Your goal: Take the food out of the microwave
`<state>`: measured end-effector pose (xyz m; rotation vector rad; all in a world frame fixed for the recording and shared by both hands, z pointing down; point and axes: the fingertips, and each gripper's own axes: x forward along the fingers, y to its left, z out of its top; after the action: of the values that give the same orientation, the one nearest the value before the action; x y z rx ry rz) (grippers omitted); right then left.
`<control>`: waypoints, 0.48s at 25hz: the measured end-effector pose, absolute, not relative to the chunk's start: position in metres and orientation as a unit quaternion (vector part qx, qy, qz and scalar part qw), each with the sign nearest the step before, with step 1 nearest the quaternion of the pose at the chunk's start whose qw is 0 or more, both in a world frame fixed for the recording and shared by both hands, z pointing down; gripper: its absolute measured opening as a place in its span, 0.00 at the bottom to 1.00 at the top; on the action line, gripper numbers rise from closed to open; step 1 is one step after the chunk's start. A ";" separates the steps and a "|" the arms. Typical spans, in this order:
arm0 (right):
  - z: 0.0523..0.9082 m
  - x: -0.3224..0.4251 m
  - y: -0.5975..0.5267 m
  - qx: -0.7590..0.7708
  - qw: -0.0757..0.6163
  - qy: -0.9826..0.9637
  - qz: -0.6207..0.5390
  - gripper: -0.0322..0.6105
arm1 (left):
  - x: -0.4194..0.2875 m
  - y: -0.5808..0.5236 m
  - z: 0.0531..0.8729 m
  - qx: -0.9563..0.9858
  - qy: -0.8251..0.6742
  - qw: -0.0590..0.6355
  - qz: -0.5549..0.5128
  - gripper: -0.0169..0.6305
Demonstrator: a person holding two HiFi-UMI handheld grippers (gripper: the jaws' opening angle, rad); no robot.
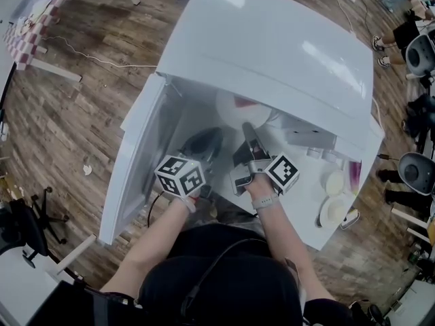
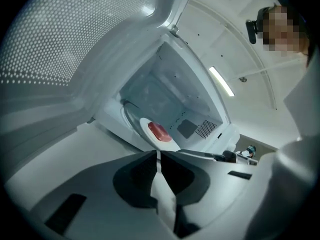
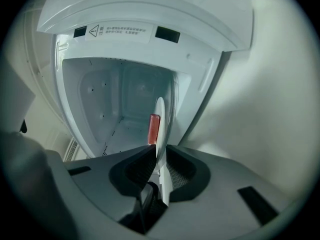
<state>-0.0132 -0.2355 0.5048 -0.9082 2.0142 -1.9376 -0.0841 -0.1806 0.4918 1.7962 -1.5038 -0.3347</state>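
1. In the middle of the white worktop (image 1: 306, 189) stands the microwave (image 1: 272, 46), its door (image 1: 136, 161) swung out to the left and its cavity open toward the person.
2. The food (image 3: 154, 129), a red block, lies on a white plate (image 3: 161, 116) inside the cavity, toward its near edge.
3. The right hand-held gripper (image 3: 160, 151) reaches into the opening and pinches the near rim of the plate between its jaws.
4. The left hand-held gripper (image 2: 158, 153) hangs just outside the opening, to the left of the right one. Its jaws are pressed together on nothing, and the plate lies beyond its tips, untouched.
5. Main risk, as I judge it: the plate is carried by one narrow bite on its rim. Its far side could sag as it comes out, and the food could then slide off into the cavity or onto the worktop.
6. The rim looks smooth and thin, so the plate may also slip or pivot in the jaws if the pull is quick or the wrist turns.
7. The plate's far edge or underside could catch on the lip of the opening, and a jolt there could break the grip.
8. The open door is close on the left, so a sideways swing of either hand-held gripper could knock it.
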 end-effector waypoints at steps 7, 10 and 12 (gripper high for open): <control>0.504 -0.010 -0.236 -0.316 0.098 0.684 -0.650 0.17 | -0.078 -0.182 0.492 0.709 -0.572 0.388 -0.140 0.05; 0.505 -0.010 -0.236 -0.319 0.099 0.681 -0.651 0.17 | -0.079 -0.182 0.491 0.709 -0.569 0.390 -0.148 0.05; 0.505 -0.010 -0.235 -0.320 0.099 0.681 -0.652 0.17 | -0.078 -0.183 0.490 0.710 -0.561 0.395 -0.160 0.06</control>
<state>-0.0097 -0.2354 0.5048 -0.9453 2.0126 -1.9278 -0.0781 -0.1827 0.4901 1.7992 -1.4215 -0.4050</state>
